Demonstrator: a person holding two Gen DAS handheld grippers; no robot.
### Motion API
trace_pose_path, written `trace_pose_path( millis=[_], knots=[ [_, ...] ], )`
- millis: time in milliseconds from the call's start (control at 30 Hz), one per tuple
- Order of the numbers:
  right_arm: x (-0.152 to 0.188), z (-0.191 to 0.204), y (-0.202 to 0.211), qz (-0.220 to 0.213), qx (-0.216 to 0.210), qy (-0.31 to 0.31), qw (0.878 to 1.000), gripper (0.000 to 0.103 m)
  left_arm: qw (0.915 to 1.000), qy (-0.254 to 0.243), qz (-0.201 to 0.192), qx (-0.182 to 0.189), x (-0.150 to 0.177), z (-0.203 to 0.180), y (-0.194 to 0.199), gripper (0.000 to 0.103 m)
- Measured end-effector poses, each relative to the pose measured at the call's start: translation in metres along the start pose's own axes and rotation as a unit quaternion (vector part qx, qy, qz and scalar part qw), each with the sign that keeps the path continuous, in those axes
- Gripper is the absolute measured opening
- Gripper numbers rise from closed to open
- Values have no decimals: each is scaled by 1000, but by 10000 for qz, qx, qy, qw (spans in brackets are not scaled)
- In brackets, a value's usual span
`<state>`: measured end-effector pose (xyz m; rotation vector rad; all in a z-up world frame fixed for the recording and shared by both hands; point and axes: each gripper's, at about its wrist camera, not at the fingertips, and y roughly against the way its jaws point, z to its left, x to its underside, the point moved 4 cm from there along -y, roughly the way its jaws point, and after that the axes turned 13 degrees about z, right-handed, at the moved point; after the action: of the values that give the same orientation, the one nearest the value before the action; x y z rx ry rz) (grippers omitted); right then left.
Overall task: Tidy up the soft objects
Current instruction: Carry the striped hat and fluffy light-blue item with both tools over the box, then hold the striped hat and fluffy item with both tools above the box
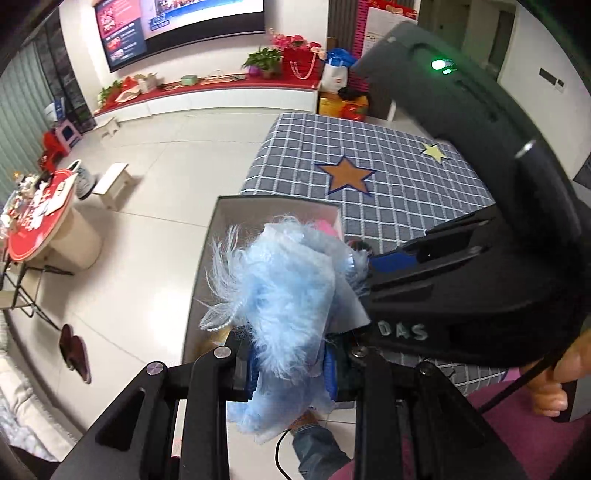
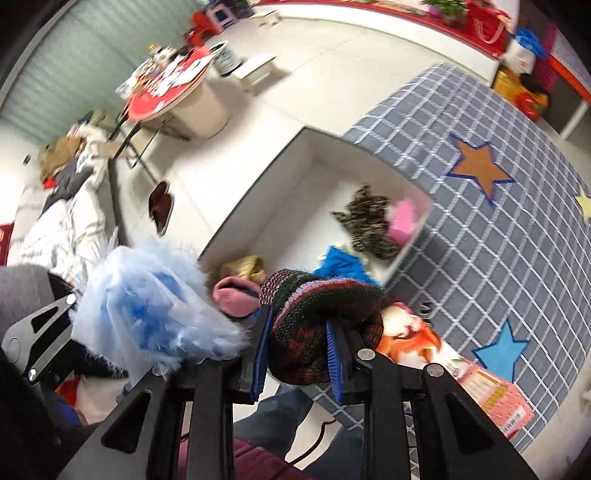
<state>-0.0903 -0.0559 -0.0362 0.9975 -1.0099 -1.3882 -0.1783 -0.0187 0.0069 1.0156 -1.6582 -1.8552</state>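
The left claw (image 1: 291, 369) was clamped on a fluffy light blue furry cloth (image 1: 280, 295), low in the middle of the left wrist view. The right claw (image 2: 297, 354) was clamped on a dark red and green knitted woolly piece (image 2: 321, 317), low in the middle of the right wrist view. Both soft things hung just above the open white box (image 2: 295, 166), which already held a speckled brown cloth (image 2: 369, 221), a pink cloth (image 2: 402, 218) and a bright blue cloth (image 2: 343, 264).

It looked like the carrying step, with two things on their way into the box. Next, each claw would need to go lower over the box and let go.

The box sat beside a desk with a grey checked cover (image 1: 388, 184) and star patches. Around it was a shiny white tiled floor (image 1: 155, 192), with a round red-topped table (image 1: 40, 221) at the left and a big screen (image 1: 177, 26) at the top.
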Motion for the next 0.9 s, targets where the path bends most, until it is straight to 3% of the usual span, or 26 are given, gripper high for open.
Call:
trace_pose_path(
  millis=[300, 567, 900],
  knots=[
    [-9, 8, -4, -9, -25, -84, 10000, 28, 9997, 205, -22, -110, 3, 20, -2, 30],
    [-10, -5, -1, -35, 15, -461, 9989, 29, 9995, -28, -87, -290, 3, 12, 1, 30],
    [-3, -6, -3, -43, -13, -473, 9989, 29, 9996, 17, -41, -268, 7, 9, 3, 30]
  ],
)
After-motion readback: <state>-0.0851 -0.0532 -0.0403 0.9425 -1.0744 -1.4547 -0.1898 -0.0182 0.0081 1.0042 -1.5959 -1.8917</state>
